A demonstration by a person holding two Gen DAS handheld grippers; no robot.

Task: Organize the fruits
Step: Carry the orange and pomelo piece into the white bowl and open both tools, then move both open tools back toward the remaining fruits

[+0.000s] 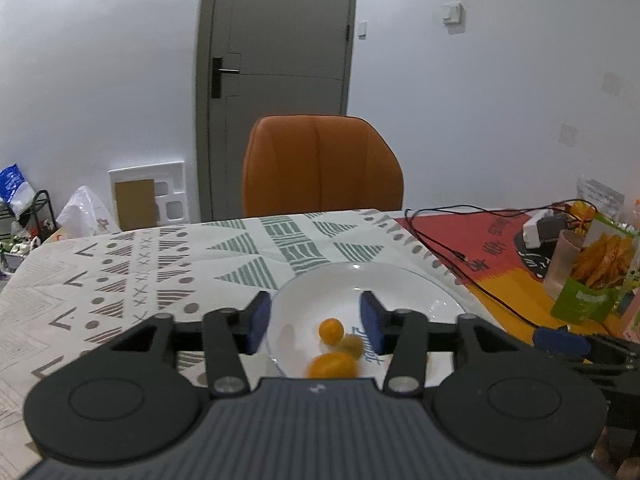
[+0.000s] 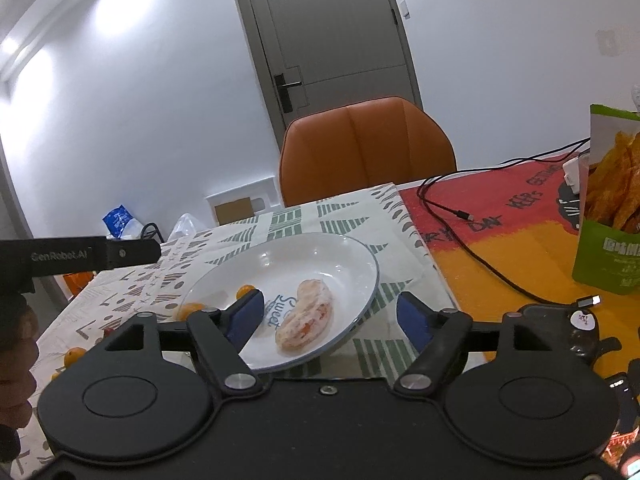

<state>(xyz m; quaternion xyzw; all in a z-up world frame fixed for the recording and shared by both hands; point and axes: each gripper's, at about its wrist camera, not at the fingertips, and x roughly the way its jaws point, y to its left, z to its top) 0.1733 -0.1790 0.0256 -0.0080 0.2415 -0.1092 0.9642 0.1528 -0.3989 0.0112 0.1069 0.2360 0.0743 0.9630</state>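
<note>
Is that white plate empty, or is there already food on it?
Not empty. The white plate holds a peeled citrus piece and small orange fruits; more small fruits lie off it on the tablecloth.

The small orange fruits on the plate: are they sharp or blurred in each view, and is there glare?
Left wrist view: the fruits look smeared on the plate, edges soft. Right wrist view: the peeled fruit is fairly sharp; bright glare on the wall upper left.
</note>
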